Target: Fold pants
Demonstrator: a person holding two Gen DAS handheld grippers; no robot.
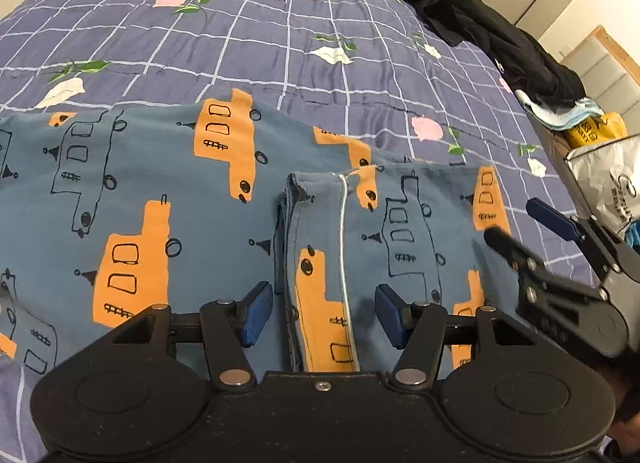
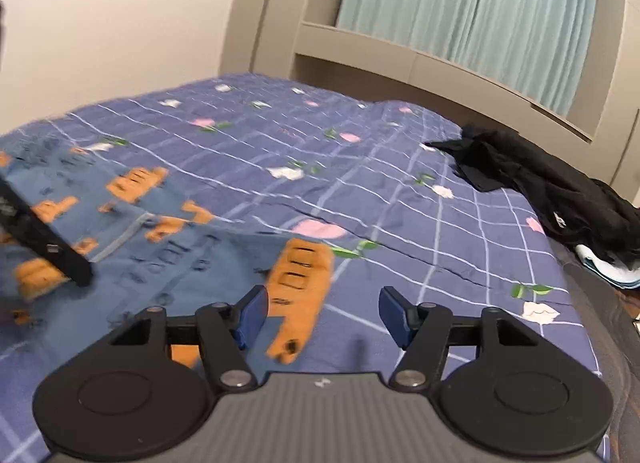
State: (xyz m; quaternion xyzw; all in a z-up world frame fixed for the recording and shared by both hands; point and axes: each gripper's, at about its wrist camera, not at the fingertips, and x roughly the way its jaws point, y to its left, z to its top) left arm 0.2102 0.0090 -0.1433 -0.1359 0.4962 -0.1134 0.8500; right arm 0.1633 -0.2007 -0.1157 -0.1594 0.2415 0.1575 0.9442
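I have both grippers just above the pants [image 1: 168, 199], which lie on the bed [image 1: 240, 35] near its front edge. My left gripper [image 1: 324, 313] has its fingers spread wide with nothing pinched; a folded-over layer with the hem edge and a white seam line sits under the gap, but the pads [image 1: 256, 313] stand clear of it. My right gripper [image 2: 322, 315] is equally spread and holds nothing, hovering over the right edge of the cloth, where the blue fabric ends and the quilt shows.

I judge the fold partly done: 1 section of the pants already lies doubled back over the rest, its edges roughly lined up, while a long stretch runs flat to the left. What I think remains is at least 1 more fold to bring that stretch over into a compact stack, plus smoothing. A pile of black clothes [image 2: 536, 183] sits well apart near the far right side.
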